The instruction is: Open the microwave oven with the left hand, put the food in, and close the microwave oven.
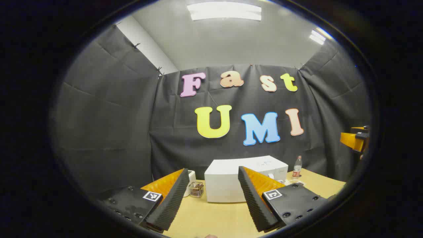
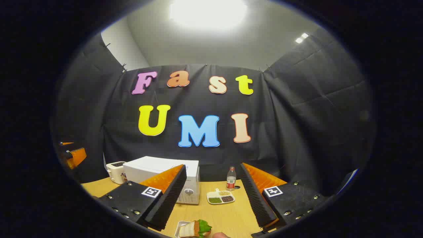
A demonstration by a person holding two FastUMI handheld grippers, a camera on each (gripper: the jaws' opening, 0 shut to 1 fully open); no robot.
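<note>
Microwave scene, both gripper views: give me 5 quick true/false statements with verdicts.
1. The microwave door is shut. True.
2. The right gripper is shut on the sandwich. False: its fingers stand wide apart, and the sandwich lies on a plate near them on the table.
3. A bottle stands upright to the right of the microwave. True.
4. The left gripper holds the microwave's door. False: it is open and short of the microwave, touching nothing.
5. The divided dish is bare. False: its compartments hold green, tan and dark fillings.
</note>
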